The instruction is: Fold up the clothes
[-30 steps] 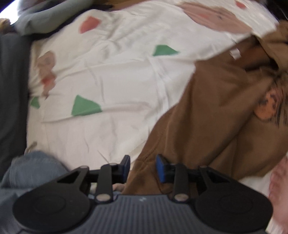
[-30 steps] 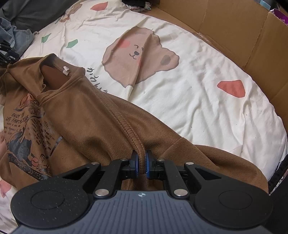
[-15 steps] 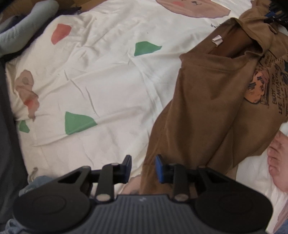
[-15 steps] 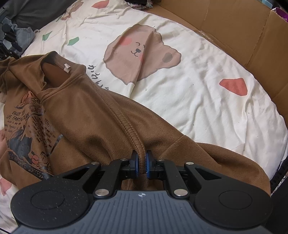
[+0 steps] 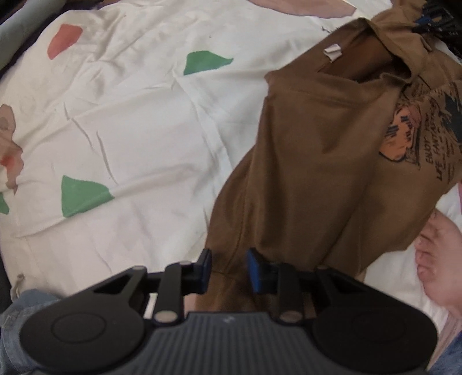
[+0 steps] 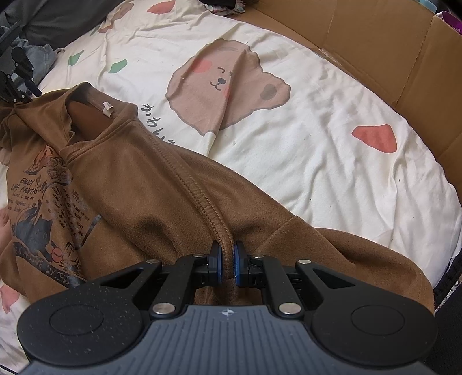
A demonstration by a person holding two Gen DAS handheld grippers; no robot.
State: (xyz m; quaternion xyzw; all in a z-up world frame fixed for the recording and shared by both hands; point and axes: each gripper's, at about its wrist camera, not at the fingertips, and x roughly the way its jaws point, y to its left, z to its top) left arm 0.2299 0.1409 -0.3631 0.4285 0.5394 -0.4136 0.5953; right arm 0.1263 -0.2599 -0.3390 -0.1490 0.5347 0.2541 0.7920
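A brown sweatshirt [image 6: 150, 199] lies spread across a white bedsheet [image 6: 317, 144] printed with a bear face [image 6: 228, 86] and red and green patches, its collar with a small tag [image 6: 107, 109] toward the head of the bed and its printed graphic [image 6: 46, 207] facing up. The right gripper [image 6: 227, 264] points low along the garment, level with the cloth, its jaws clamped together on a stitched seam ridge [image 6: 202, 196] of the sweatshirt, which bunches up between the blue pads. A sleeve [image 6: 346, 253] drapes off to the right of that grip.

On the other side, the left gripper [image 5: 228, 269] is angled down over the sweatshirt's [image 5: 311, 173] edge, its jaws apart with a fold of brown fabric running between them; whether the pads touch the cloth cannot be told. In the left wrist view the bedsheet [image 5: 138, 129] fills the left half of the frame, and a bare foot [image 5: 439, 259] rests on the bed just beside the sweatshirt's lower edge. Blue denim [image 5: 26, 305] shows at the lower left corner.

In the right wrist view a cardboard wall [image 6: 375, 43] runs along the far side of the bed, and dark clothing [image 6: 57, 20] is heaped at the upper left, beyond the collar.
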